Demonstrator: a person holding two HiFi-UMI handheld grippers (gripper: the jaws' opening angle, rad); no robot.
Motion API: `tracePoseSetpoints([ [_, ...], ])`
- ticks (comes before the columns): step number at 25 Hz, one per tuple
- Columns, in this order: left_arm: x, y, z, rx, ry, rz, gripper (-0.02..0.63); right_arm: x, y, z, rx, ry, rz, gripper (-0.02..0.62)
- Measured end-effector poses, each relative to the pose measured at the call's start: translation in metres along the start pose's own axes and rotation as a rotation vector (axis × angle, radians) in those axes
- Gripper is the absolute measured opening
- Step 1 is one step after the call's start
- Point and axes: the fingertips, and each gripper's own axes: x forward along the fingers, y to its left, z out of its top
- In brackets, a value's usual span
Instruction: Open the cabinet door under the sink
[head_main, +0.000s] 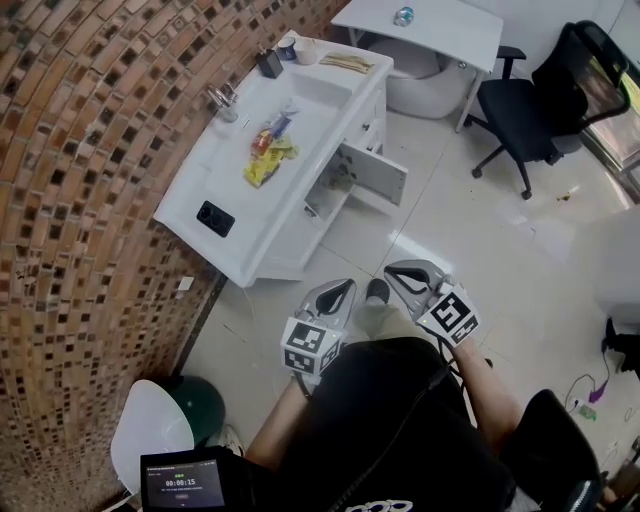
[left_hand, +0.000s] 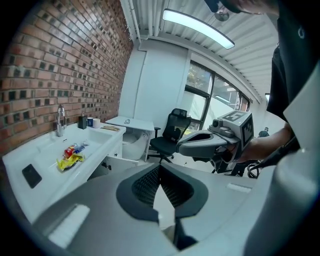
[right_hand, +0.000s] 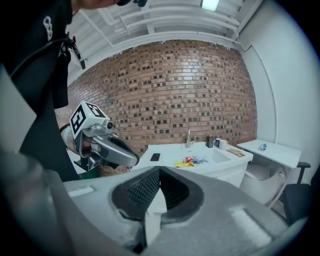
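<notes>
The left gripper (head_main: 346, 287) is hanging just beside the right gripper (head_main: 393, 270), and a shoe (head_main: 377, 291) is showing between them on the floor (head_main: 480, 250). The worktop (head_main: 200, 175) is running ahead and left of the left gripper, along the wall (head_main: 90, 150). On it, a phone (head_main: 215, 218) is lying nearest that gripper, packets (head_main: 268, 150) farther on, a tap (head_main: 224, 100) beyond them on the wall side, and cups (head_main: 270, 62) at the far end. The door (head_main: 372, 172) is standing open straight ahead of both grippers, below the worktop. A table (head_main: 450, 30) is standing beyond it. A chair (head_main: 540, 100) is standing ahead and right of the right gripper. A bin (head_main: 200, 405) is sitting behind and left of the left gripper.
</notes>
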Motion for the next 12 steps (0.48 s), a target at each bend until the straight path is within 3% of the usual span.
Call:
tracePoseSetpoints([
  [4, -0.030, -0.045, -0.017, 0.003, -0.033, 0.017, 0.015, -0.042, 0.045, -0.010, 0.009, -0.016, 0.017, -0.009],
  [12, -0.091, -0.156, -0.060, -0.068, -0.120, 0.008, 0.015, -0.134, 0.148, -0.026, 0.058, -0.036, 0.072, -0.009],
])
